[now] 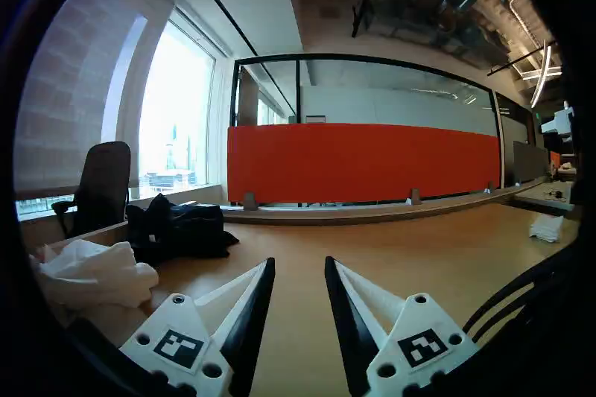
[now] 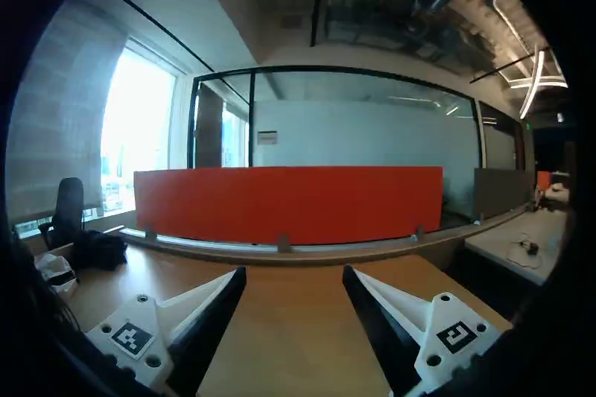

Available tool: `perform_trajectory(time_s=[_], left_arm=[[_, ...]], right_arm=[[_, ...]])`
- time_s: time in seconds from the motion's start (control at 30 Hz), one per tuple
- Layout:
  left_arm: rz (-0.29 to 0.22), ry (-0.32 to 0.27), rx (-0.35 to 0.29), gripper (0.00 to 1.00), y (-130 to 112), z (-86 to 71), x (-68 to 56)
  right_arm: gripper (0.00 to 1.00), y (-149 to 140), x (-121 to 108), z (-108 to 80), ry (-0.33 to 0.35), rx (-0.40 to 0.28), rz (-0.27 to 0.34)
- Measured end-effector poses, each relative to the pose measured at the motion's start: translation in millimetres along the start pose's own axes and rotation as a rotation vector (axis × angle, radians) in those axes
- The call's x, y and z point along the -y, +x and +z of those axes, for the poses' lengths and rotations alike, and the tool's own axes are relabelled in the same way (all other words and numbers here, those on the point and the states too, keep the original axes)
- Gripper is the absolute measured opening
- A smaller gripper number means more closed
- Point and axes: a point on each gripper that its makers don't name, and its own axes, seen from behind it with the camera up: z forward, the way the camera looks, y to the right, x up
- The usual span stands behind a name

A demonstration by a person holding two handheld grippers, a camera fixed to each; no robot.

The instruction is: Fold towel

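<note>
A crumpled white towel [image 1: 93, 272] lies on the wooden desk [image 1: 417, 240] at the left of the left gripper view. My left gripper [image 1: 298, 270] is open over bare desk, to the right of the towel and apart from it, with nothing between its fingers. In the right gripper view the same white towel [image 2: 56, 269] shows small at the far left edge. My right gripper [image 2: 293, 278] is open above the desk [image 2: 298, 322], well to the right of the towel, and holds nothing.
A heap of black cloth [image 1: 175, 227] sits behind the towel. A black office chair [image 1: 100, 185] stands by the window. An orange divider panel [image 1: 365, 162] runs along the desk's far edge. A small white crumpled item [image 1: 547, 227] lies at the far right.
</note>
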Motion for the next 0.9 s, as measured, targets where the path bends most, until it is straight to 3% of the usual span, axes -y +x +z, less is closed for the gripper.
perform_trajectory(time_s=[0.27,0.87,0.9], left_arm=[[-0.002,0.0,-0.001,0.48,-0.9,0.4,-0.1],[-0.001,0.0,-0.001,0.49,-1.7,0.1,-0.7],[-0.001,0.0,-0.001,0.55,-1.6,0.0,-0.7]], right_arm=[[1.0,-3.7,-6.5,-2.3,0.001,-0.03,-0.002],[1.0,-48.1,-28.2,4.1,-0.023,-0.05,0.086],[0.99,-50.6,-28.5,3.9,-0.022,-0.051,0.086]])
